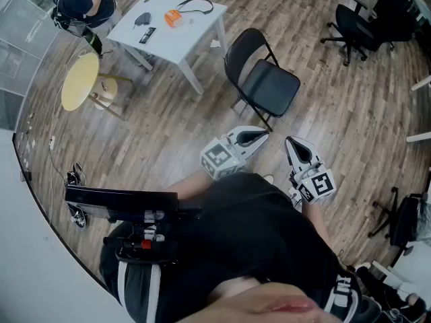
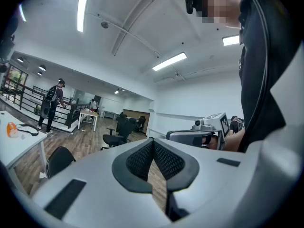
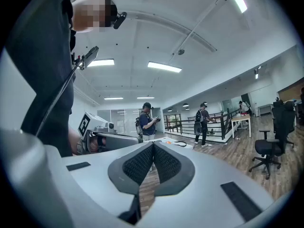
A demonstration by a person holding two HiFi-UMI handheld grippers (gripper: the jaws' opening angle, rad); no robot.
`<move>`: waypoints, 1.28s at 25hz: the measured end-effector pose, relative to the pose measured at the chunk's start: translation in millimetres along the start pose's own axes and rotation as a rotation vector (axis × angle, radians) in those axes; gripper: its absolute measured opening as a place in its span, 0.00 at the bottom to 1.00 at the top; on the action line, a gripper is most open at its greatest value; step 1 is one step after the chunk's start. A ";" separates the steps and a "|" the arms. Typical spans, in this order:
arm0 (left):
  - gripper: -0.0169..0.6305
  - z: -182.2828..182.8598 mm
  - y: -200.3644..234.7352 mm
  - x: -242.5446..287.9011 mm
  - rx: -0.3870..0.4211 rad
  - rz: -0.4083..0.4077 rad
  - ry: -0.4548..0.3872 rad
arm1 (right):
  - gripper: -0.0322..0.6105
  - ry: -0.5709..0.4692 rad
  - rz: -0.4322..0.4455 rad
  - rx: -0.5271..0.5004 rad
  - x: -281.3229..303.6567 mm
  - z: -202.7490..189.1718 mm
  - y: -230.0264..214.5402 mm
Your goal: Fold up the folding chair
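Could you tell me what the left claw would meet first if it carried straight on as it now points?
Probably nothing near: the left claw aims past the folding chair, at open floor towards distant office chairs.

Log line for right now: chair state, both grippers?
folding chair: unfolded, standing, untouched | left gripper: shut, empty | right gripper: shut, empty | fold: not started

Black folding chair (image 1: 266,81) near white table (image 1: 188,36)
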State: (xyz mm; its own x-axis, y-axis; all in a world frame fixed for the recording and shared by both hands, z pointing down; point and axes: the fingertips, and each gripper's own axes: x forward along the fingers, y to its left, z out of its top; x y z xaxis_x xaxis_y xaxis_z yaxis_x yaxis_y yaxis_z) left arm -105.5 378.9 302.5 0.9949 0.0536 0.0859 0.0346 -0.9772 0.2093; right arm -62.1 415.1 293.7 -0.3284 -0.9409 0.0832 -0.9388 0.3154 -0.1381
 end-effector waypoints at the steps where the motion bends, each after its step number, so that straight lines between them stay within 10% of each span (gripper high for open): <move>1: 0.03 2.0 3.8 0.9 0.004 0.002 -0.002 | 0.07 -0.006 0.004 -0.006 3.1 1.0 -1.9; 32: 0.03 7.0 46.1 79.1 0.005 0.147 0.035 | 0.07 -0.007 -0.026 0.017 -14.3 -20.8 -107.6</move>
State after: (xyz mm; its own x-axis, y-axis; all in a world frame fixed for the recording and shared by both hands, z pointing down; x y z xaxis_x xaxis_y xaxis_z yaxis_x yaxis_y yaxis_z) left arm -24.5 336.7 312.2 0.9853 -0.0835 0.1488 -0.1110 -0.9760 0.1874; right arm 41.5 397.1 327.9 -0.3033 -0.9495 0.0801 -0.9451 0.2890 -0.1527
